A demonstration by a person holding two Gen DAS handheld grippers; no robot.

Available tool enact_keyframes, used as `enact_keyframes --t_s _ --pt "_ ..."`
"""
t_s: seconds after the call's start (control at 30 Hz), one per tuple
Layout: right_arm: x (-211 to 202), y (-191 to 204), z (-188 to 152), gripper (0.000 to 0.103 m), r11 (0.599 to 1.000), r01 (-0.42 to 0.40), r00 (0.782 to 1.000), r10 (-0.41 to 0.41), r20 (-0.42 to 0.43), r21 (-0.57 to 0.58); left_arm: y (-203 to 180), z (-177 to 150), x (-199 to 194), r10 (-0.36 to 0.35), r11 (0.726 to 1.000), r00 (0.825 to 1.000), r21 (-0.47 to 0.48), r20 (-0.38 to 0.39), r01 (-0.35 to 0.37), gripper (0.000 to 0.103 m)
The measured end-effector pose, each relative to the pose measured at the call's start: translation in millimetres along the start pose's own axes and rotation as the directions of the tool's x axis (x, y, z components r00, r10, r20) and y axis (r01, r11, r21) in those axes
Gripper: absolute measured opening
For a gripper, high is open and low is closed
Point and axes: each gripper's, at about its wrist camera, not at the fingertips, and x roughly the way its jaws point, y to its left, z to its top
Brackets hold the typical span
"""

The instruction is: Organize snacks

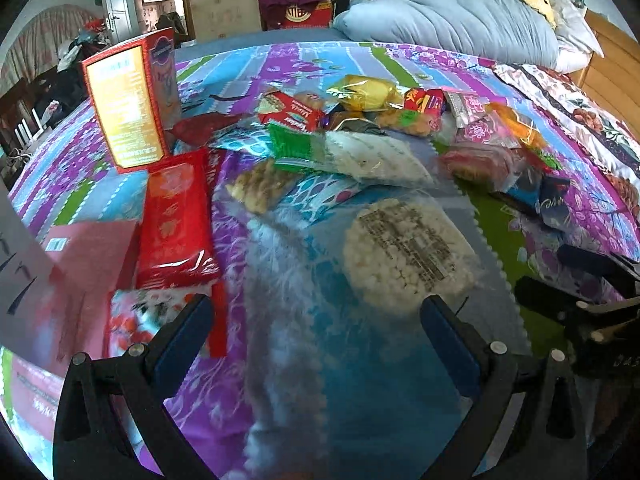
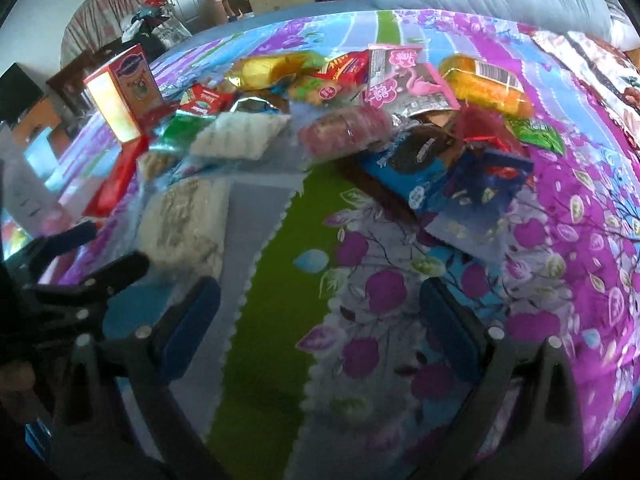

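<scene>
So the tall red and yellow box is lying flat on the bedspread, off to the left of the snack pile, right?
Not quite. The tall red and yellow box stands upright on the bedspread; it is not lying flat. It is indeed left of the snack pile. The left wrist view shows this most clearly.

A bed [image 1: 280, 60] under a floral purple, blue and green sheet carried the snacks. A clear rice-cake packet [image 1: 404, 252] lay just ahead of the left tongs [image 1: 316, 336]. A red packet [image 1: 176, 220] lay left of them, beside an upright red box [image 1: 128, 100]. A blue cookie packet [image 2: 416, 168] lay ahead of the right tongs [image 2: 320, 312].
</scene>
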Motion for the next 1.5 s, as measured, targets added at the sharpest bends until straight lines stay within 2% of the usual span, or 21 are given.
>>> enact_keyframes --t_s 0.1,0.37,0.6,0.73,1.1,1.5 --pt "5.8 -0.1 1.7 0.103 1.0 0.008 1.0 -0.008 0.011 -0.001 -1.9 -2.3 5.5 -0.015 1.0 1.0 0.009 0.013 0.015 0.103" --pt "19.8 11.2 7.2 0.103 0.991 0.114 0.993 -0.114 0.001 -0.066 3.3 -0.5 17.2 -0.076 0.996 0.997 -0.037 0.019 0.077 0.103" --pt "35.3 3.3 29.9 0.103 0.986 0.167 0.985 -0.166 -0.053 0.018 -0.2 12.7 31.8 -0.075 0.995 0.997 -0.07 0.011 0.075 0.103" --pt "42.1 5.6 31.5 0.103 0.974 0.225 0.974 -0.225 -0.015 0.035 0.9 18.6 39.3 -0.081 0.992 0.997 -0.092 0.009 0.081 0.103" --pt "40.6 9.3 26.5 0.103 0.968 0.247 0.968 -0.248 0.018 0.048 2.0 16.5 40.1 -0.086 0.99 0.996 -0.106 0.029 0.089 0.103" --pt "41.1 9.8 26.7 0.103 0.966 0.253 0.967 -0.254 0.018 0.044 2.2 16.3 40.4 -0.086 0.991 0.996 -0.105 0.029 0.088 0.103"
